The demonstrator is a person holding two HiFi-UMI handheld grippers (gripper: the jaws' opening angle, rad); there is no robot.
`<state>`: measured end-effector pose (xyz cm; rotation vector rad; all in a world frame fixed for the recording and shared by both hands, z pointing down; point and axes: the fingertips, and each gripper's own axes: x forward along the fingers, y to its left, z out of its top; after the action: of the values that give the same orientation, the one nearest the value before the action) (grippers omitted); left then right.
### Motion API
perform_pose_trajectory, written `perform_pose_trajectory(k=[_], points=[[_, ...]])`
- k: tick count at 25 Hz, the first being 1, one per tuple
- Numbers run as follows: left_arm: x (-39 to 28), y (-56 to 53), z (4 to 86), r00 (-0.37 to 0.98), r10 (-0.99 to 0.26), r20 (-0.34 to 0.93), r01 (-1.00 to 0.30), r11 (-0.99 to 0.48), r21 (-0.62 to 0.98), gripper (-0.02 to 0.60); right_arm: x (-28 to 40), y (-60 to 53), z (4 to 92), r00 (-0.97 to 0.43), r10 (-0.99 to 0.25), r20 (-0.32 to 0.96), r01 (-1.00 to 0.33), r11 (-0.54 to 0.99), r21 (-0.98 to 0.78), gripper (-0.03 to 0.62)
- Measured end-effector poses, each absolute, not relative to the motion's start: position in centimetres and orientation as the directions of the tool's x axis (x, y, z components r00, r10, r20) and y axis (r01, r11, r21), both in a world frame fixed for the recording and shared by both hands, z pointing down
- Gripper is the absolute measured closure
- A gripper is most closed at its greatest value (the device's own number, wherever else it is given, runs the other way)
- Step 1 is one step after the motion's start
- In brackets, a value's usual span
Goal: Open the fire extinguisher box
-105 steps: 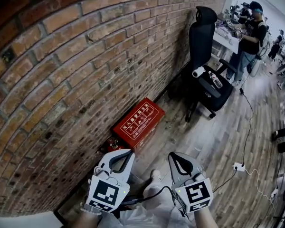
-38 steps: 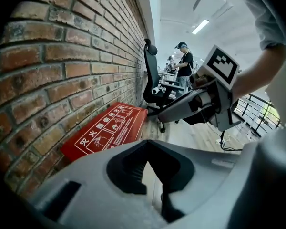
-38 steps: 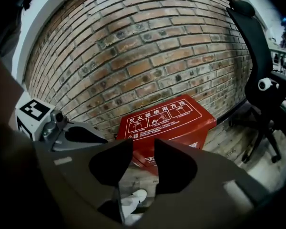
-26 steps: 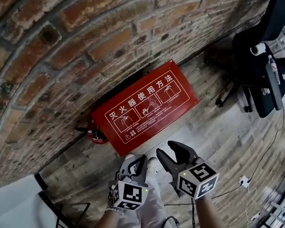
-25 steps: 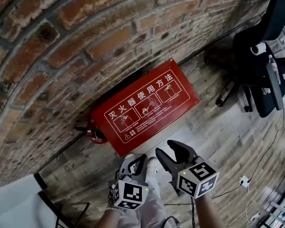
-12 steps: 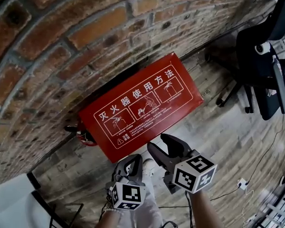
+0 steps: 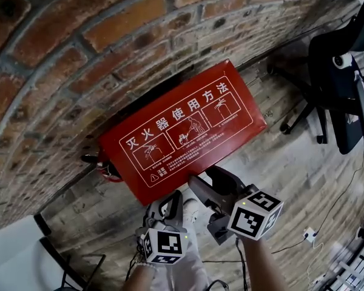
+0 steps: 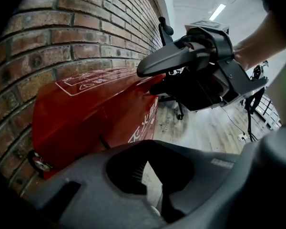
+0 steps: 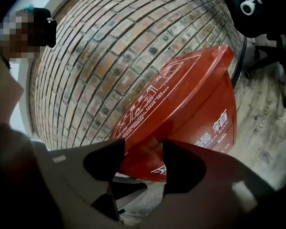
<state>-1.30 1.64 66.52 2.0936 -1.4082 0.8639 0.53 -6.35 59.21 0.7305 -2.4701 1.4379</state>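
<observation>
The red fire extinguisher box (image 7: 182, 132) stands on the floor against the brick wall, its lid down, with white instruction pictures on top. My right gripper (image 7: 205, 177) is at the front edge of the lid, and its jaws are opening. In the right gripper view the lid's front edge (image 9: 148, 151) lies between the fingers of the right gripper (image 9: 144, 149), and the pads do not press on it. My left gripper (image 7: 171, 197) hangs lower left, short of the box and shut on nothing. The left gripper view shows the box (image 8: 86, 113) and the right gripper (image 8: 148, 80) above its front.
A red extinguisher (image 7: 109, 168) lies beside the box's left end by the brick wall (image 7: 79, 53). A black office chair (image 7: 346, 90) stands at the right on the wooden floor. A white power strip (image 7: 307, 232) lies at lower right.
My right gripper has moved forward to the lid's front edge and its jaws stand wider. The head view has come closer to the box. The left gripper has hardly moved.
</observation>
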Motion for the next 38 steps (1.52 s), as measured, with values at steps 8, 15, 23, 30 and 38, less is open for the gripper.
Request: perform_pose_trajectory(k=[8,15,23,30,38], points=[[-1.3,1.4,66.7,0.273,-0.628,0.729,-0.93,-0.366,0.034,0.578,0.8,-6.5,59.0,-0.859,-0.323,0.397,-0.502,0.377,-0.779,0.382],[-0.9,1.7,66.9,0.274,-0.622,0.733,-0.932,-0.359,0.044,0.578,1.1,-6.4,57.7,-0.862,-0.338,0.377,-0.489,0.364,-0.793,0.391],[-0.7,2.2,67.6,0.279,-0.616,0.737,-0.931,-0.362,0.049,0.578,1.2,-6.4,55.6,-0.873,-0.347,0.344,-0.468,0.39,-0.793,0.395],[0.4,3.8,68.4,0.301,-0.595,0.745,-0.923,-0.38,0.069,0.578,1.2,-6.5,53.7,-0.876,-0.355,0.326,-0.462,0.422,-0.78,0.404],[0.1,4.0,68.2,0.292,-0.609,0.738,-0.931,-0.357,0.074,0.578,0.0,-7.8,49.1,-0.89,-0.375,0.26,-0.432,0.505,-0.748,0.427]])
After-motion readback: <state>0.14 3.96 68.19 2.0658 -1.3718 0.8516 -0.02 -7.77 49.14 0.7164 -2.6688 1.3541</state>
